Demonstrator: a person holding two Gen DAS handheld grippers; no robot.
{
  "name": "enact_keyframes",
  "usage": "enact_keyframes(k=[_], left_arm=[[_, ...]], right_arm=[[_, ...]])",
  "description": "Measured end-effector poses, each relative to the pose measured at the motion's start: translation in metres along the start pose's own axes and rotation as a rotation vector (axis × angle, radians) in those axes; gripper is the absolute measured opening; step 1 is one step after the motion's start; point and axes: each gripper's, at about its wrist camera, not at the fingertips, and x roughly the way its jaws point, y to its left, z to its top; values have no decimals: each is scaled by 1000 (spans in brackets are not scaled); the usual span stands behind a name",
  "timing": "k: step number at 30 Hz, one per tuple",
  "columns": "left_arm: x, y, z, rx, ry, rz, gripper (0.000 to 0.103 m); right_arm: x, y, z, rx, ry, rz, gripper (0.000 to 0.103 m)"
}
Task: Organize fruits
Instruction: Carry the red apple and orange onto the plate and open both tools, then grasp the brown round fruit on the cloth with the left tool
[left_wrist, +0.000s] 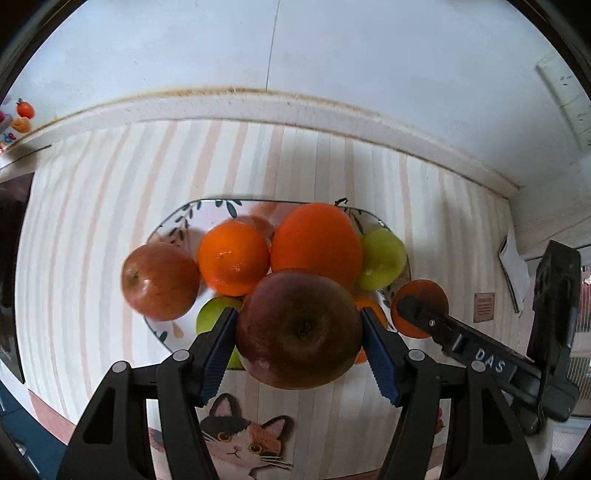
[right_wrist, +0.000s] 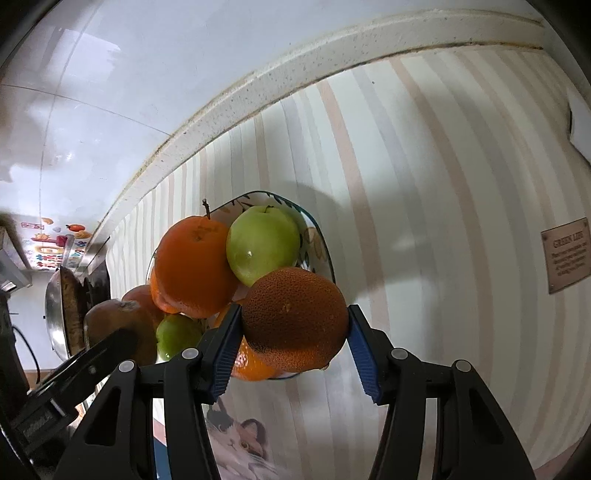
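A patterned plate (left_wrist: 207, 212) on the striped cloth holds a red apple (left_wrist: 159, 282), two oranges (left_wrist: 233, 258) (left_wrist: 317, 243) and green apples (left_wrist: 382, 258). My left gripper (left_wrist: 299, 334) is shut on a dark red apple (left_wrist: 299, 328), just above the plate's near edge. My right gripper (right_wrist: 293, 332) is shut on a dimpled orange (right_wrist: 295, 319), over the plate's near right rim (right_wrist: 325, 251). That orange and the right gripper's finger also show in the left wrist view (left_wrist: 419, 314). In the right wrist view the large orange (right_wrist: 194, 266) and a green apple (right_wrist: 262, 243) lie on the plate, and the dark apple (right_wrist: 118, 328) shows at left.
The table has a striped cloth (left_wrist: 92, 240) with a cat print (left_wrist: 240, 435) near its front edge. A white ledge (left_wrist: 258, 103) and tiled wall run behind. A metal wok (right_wrist: 61, 310) sits off the table's left end. A small brown label (right_wrist: 567, 254) lies on the cloth at right.
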Motion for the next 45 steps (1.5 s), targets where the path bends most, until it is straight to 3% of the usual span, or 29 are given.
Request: enact_keyframes(k=[10,15,22,27,37,40,43,45], left_arm=[[42,-13,-10,15,74,26,64],[45,-24,-14,55,42,70,64],[47,-25,-12,44,36,80,64],[44,-24,-14,22,40,79,64],[42,-25,-18,39,7,106,65],[22,-23,-37,54,-11,98,65],[-2,-9,-84,5,-50,83,66],[14,-12,-113,33,28,96,66]], right_arm=[[9,-2,0,5,6,-16,59],[8,-2,0,3,7,-19,59],[7,-4,2,23,11,5,62],[5,-6,1,34,15,16,71],[-3,-9,-3,48,0,34,74],[-19,-7,-12,22,-21,37,74],[-39,-5,-31,-17,-24,39,74],[-45,-4,-47,-48,-15,35,74]])
